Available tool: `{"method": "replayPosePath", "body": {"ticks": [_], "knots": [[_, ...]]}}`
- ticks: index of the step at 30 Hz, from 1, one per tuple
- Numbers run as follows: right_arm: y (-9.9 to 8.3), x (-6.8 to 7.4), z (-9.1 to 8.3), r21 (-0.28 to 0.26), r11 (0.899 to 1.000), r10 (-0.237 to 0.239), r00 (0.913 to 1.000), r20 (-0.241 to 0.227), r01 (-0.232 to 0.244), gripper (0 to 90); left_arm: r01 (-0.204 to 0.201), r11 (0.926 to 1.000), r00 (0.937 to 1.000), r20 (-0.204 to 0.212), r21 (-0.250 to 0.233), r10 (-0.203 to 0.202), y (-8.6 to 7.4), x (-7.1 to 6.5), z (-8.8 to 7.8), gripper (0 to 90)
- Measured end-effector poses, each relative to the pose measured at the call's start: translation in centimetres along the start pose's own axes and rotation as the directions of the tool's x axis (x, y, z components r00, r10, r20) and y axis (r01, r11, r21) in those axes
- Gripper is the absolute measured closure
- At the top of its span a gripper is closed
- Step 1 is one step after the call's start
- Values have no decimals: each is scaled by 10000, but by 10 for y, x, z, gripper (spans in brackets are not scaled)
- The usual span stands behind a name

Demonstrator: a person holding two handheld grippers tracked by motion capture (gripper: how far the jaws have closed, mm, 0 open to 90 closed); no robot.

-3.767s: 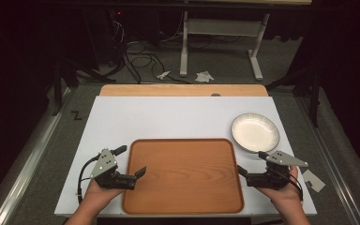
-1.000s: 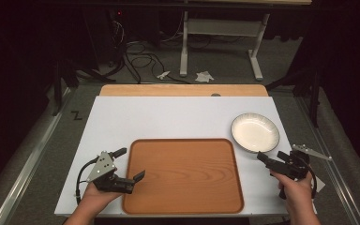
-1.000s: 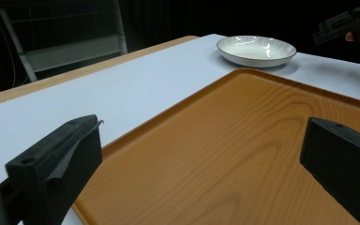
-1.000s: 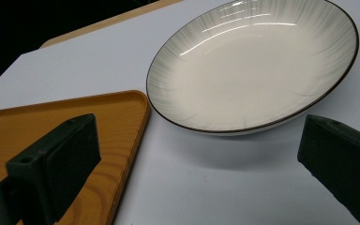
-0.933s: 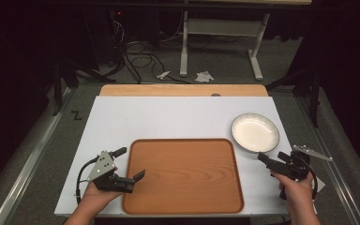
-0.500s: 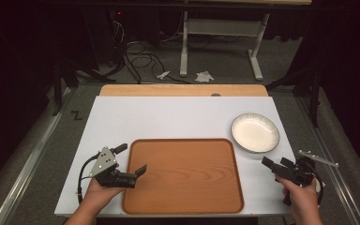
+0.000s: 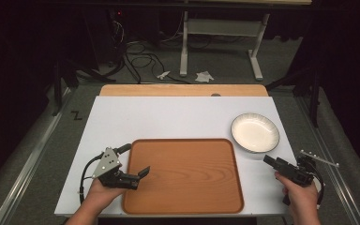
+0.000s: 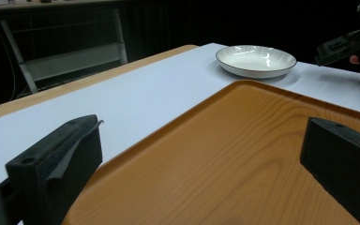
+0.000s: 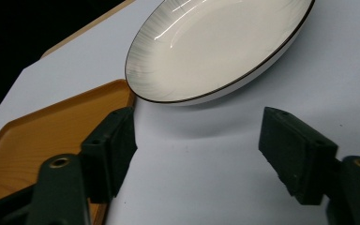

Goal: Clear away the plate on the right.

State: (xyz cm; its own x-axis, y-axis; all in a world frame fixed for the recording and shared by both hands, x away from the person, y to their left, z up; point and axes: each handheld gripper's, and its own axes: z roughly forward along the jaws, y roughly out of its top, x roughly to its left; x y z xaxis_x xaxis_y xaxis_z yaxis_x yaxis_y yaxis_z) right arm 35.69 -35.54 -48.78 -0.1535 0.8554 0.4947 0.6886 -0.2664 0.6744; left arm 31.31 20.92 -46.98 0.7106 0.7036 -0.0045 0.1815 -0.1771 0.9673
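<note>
**Open jaws at the tray's corner and the plate's near rim**

At the bottom of the high view, the left gripper (image 7: 133, 164) sits at the lower left, its jaws spread wide: one jaw lies outside the left rim of the wooden tray (image 7: 183, 176), the other reaches over the tray's floor. In the left gripper view the tray's raised, rounded rim runs between the two black, blocky jaws, which close on nothing. At the lower right of the high view the right gripper (image 7: 274, 162) is held by a hand (image 7: 301, 197) over bare table, right of the tray's right edge and just short of the plate (image 7: 255, 132). Its jaws stand apart and empty; in the right gripper view they frame a strip of white surface, with the plate's near rim just beyond them.

The tray is a rounded rectangle of orange-brown wood with visible grain and a low lip; its floor is bare. The plate is round, shallow, glossy white with a thin dark rim line and faint radial streaks. It stands clear of the tray's upper right corner, near the table's right edge.

The table (image 7: 168, 117) has a matte white top, with a broad open stretch behind the tray. A light wooden board (image 7: 183, 90) lies along its far edge. Beyond, in the upper frame, a grey carpeted floor holds cables (image 7: 136, 51), white table legs (image 7: 183, 47) and crumpled paper scraps (image 7: 204, 76) in a dark room.
</note>
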Motion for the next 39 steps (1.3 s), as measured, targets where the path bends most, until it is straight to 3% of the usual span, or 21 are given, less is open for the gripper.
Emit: {"method": "replayPosePath", "body": {"ticks": [5, 9, 15, 21, 23, 28, 34, 36, 38, 39], "knots": [[0, -4, 4, -50, 10000, -41, 9999, -133, 40, 378, -48, 10000, 9999, 105, 53, 47, 0, 0, 0, 3], [1, -9, 7, -88, 9998, 184, 9998, -120, -185, 434, -100, 9999, 9999, 109, 68, 99, 0, -2, -1, 3], [7, -20, 16, -169, 9920, 1241, 9917, -344, -1248, 466, -77, 9998, 10000, -3, 201, 77, -5, -1, -6, 3], [13, -28, 25, -276, 9858, 1655, 9861, -141, -1659, 503, -55, 9996, 10000, -11, 271, 55, -7, -2, -10, 3], [15, -31, 28, -310, 9786, 2034, 9791, -80, -2036, 511, -55, 9994, 10000, 1, 328, 55, -8, -2, -10, 3], [19, -39, 33, -415, 9716, 2335, 9723, 122, -2328, 515, 14, 9993, 10000, 55, 363, -16, -9, -3, -6, 3], [27, -46, 39, -446, 9570, 2879, 9573, 265, -2866, 528, -20, 9995, 9999, 112, 307, 17, -7, -3, -5, 3], [30, -47, 43, -300, 9472, 3200, 9472, 210, -3193, 531, -33, 9996, 9999, 135, 289, 29, -7, -2, -5, 3], [31, -47, 44, -236, 9455, 3252, 9456, 143, -3248, 535, -26, 9996, 9999, 145, 267, 22, -7, -2, -6, 3], [33, -47, 47, -170, 9372, 3487, 9369, 243, -3484, 547, -16, 9997, 9999, 152, 244, 12, -7, -2, -6, 3]]}}
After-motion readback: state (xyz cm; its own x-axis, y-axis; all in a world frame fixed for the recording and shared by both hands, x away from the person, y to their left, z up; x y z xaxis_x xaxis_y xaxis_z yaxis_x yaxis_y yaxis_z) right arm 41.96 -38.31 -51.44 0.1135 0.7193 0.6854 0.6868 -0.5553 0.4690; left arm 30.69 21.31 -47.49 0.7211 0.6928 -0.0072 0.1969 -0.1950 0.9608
